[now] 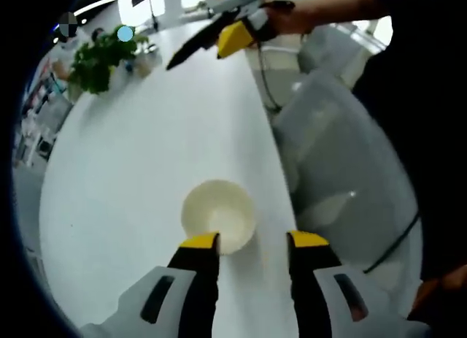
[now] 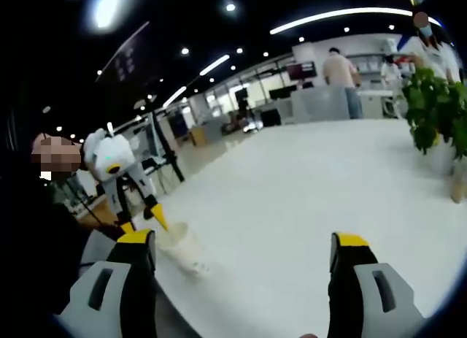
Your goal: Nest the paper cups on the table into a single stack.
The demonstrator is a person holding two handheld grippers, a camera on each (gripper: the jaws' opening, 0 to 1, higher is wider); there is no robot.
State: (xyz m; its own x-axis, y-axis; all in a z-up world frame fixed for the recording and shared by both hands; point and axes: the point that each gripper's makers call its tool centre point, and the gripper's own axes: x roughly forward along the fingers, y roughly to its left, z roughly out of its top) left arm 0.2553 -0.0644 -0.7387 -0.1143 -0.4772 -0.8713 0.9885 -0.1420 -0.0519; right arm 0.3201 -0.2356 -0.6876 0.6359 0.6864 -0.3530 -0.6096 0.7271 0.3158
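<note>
The left gripper (image 1: 252, 243) pointed downward, jaws parted. The right gripper (image 2: 243, 243) was held level, jaws spread wide.

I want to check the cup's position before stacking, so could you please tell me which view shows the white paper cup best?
The left gripper view: the white paper cup sits upright on the white table, seen from above with its open mouth clear, near the left gripper. The right gripper view shows it small and blurred from the side.
</note>
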